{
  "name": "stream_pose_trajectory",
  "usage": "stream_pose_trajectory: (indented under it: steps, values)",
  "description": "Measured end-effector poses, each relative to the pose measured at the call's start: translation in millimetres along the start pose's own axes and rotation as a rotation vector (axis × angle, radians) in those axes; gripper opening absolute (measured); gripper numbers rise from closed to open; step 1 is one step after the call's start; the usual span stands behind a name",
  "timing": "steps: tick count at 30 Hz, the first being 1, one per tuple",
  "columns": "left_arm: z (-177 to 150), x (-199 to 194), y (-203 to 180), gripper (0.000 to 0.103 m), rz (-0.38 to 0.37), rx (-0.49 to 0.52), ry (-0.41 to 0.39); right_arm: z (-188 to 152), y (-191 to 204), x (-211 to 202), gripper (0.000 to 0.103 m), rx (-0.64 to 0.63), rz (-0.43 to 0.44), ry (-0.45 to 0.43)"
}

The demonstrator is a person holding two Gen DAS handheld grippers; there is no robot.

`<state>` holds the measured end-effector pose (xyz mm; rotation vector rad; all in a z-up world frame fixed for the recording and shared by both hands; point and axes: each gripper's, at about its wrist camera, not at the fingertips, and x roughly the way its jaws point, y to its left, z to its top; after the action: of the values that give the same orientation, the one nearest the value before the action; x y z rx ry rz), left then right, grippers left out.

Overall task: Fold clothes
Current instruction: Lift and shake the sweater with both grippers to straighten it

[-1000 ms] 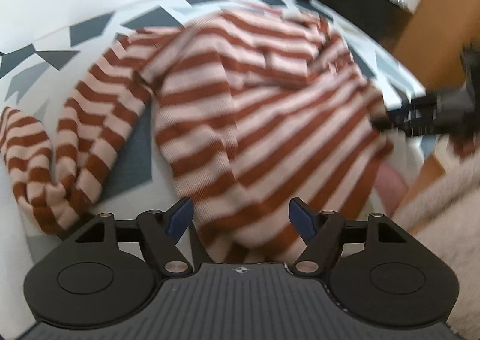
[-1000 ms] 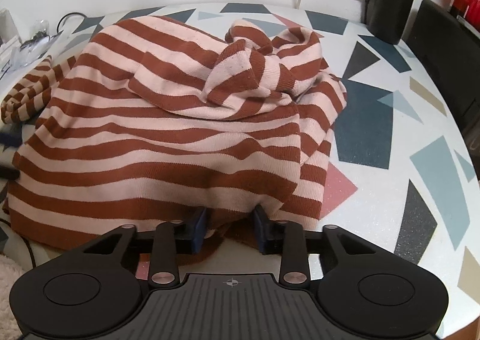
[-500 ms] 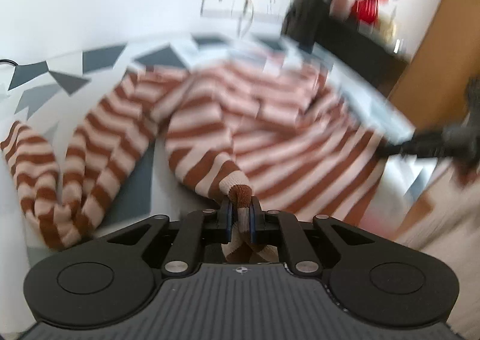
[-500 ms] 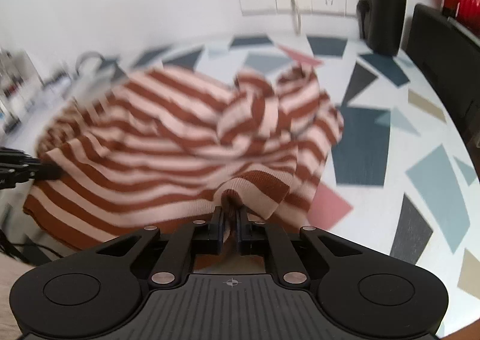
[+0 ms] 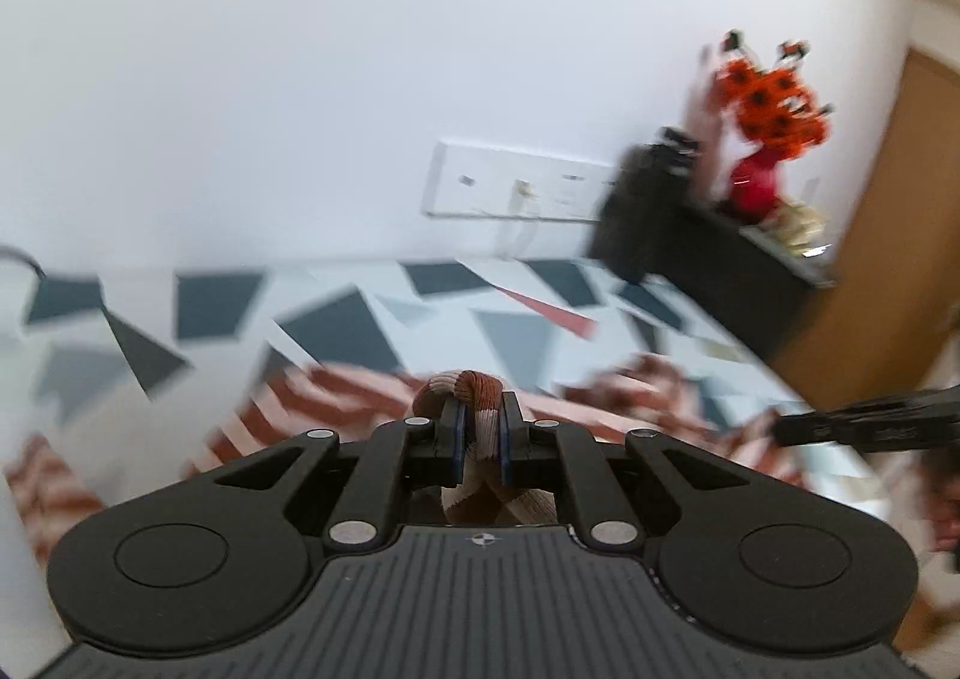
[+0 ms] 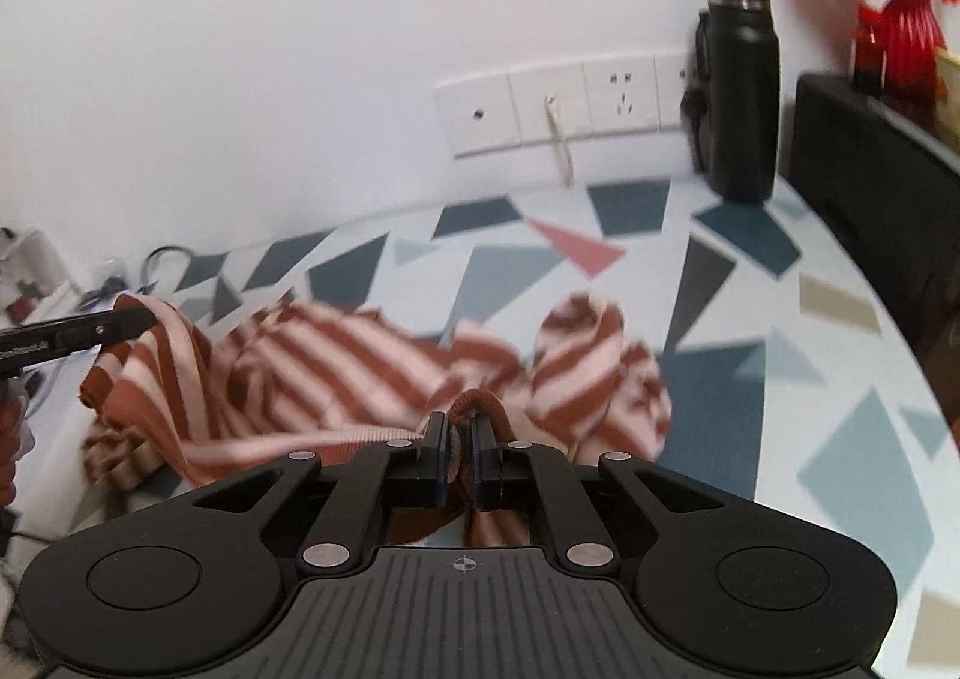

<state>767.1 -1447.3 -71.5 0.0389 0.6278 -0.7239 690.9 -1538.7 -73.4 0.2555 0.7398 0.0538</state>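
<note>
Above patterned table (image 6: pixel 852 319), both claws pinching striped sweater (image 6: pixel 336 367) hem

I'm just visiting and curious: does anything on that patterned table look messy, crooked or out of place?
Only the striped sweater: it lies bunched and rumpled on the table, its near edge pinched up by the left gripper and right gripper. The black bottle stands upright; nothing looks spilled or damaged.

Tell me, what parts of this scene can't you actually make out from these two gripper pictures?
- Left wrist view: the striped sweater and table are smeared by motion blur; the left gripper body hides the cloth below its pinch.
- Right wrist view: the sweater's near hem sits behind the right gripper.
- Right wrist view: the clutter at the left edge is too small and cut off.
</note>
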Motion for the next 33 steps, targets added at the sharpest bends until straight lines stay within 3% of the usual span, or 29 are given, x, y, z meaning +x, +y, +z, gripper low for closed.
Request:
stream_pose_trajectory:
  steps: [5, 10, 16, 23, 30, 33]
  values:
    - [-7.3, 67.0, 5.7, 0.011, 0.132, 0.112, 0.102, 10.7, -7.6, 56.8, 0.007, -0.010, -0.101, 0.015]
    - [-28.8, 97.2, -3.7, 0.012, 0.154, 0.288, 0.200, 4.9, -2.2, 96.7, 0.008, -0.072, -0.140, 0.083]
    - [-37.5, 103.8, -25.6, 0.012, 0.155, 0.419, 0.285, -3.3, 17.4, 114.0, 0.010, -0.203, -0.147, 0.136]
    - [-47.4, 91.9, -38.6, 0.012, 0.110, 0.410, 0.371, -9.6, 35.2, 110.3, 0.011, -0.327, -0.131, 0.168]
    - [-58.3, 70.4, -46.2, 0.012, 0.086, 0.354, 0.429, -25.7, 40.0, 95.6, 0.011, -0.372, -0.087, 0.183]
    - [-66.3, 58.7, -52.9, 0.012, 0.090, 0.341, 0.448, -39.2, 49.3, 90.9, 0.011, -0.479, -0.108, 0.166]
